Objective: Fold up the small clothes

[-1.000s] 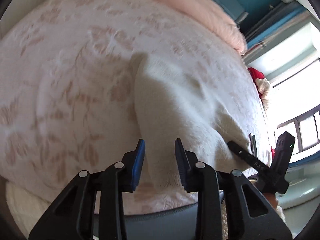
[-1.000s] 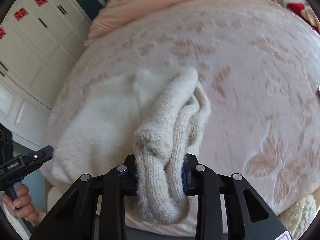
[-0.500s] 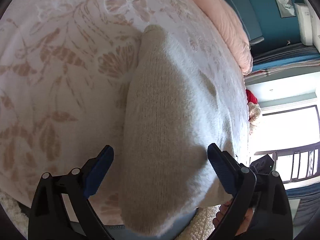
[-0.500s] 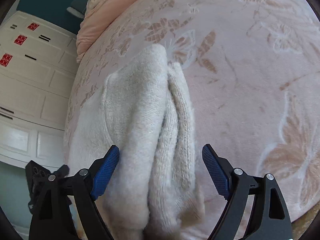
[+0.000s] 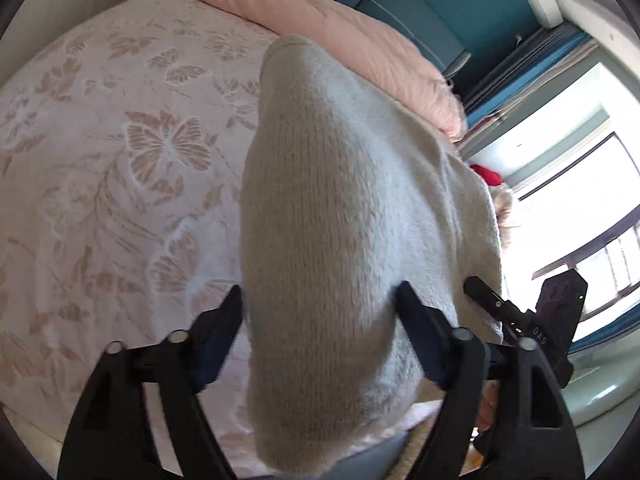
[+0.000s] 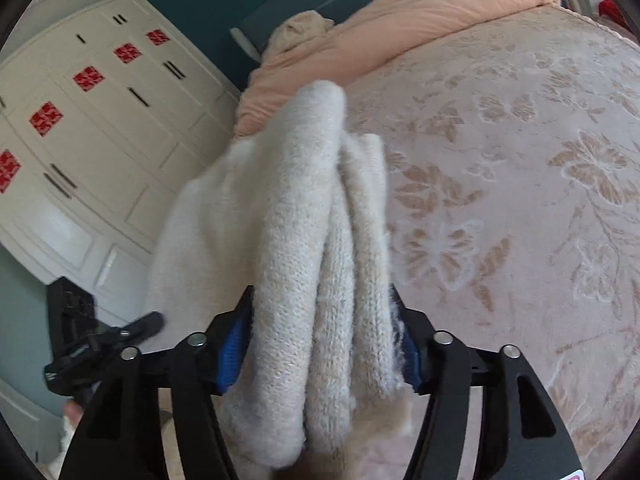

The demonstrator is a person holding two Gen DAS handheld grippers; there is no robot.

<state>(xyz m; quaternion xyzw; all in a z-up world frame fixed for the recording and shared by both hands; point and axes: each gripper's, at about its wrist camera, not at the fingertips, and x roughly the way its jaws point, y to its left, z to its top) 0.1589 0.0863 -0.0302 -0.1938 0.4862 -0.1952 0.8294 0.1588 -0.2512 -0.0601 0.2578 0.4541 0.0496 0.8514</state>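
Since the earlier frames both tongs have let go of the sweater, spread their jaws wide, then drawn in a little, and the view has pulled back so more of the bed shows ahead of them. The bed (image 5: pixel 120 168), under a pink cover with butterfly and leaf patterns, stretches ahead of and beside both tongs. The cream knit sweater (image 5: pixel 340 240) lies on it, folded into a long bundle running forward between the jaws. The left tongs (image 5: pixel 320 312) stand open around its smooth fold, the pads at its flanks without squeezing. The right tongs (image 6: pixel 324 328) straddle the bunched layers (image 6: pixel 320 260), blue pads against the knit on both sides; whether they press I cannot tell
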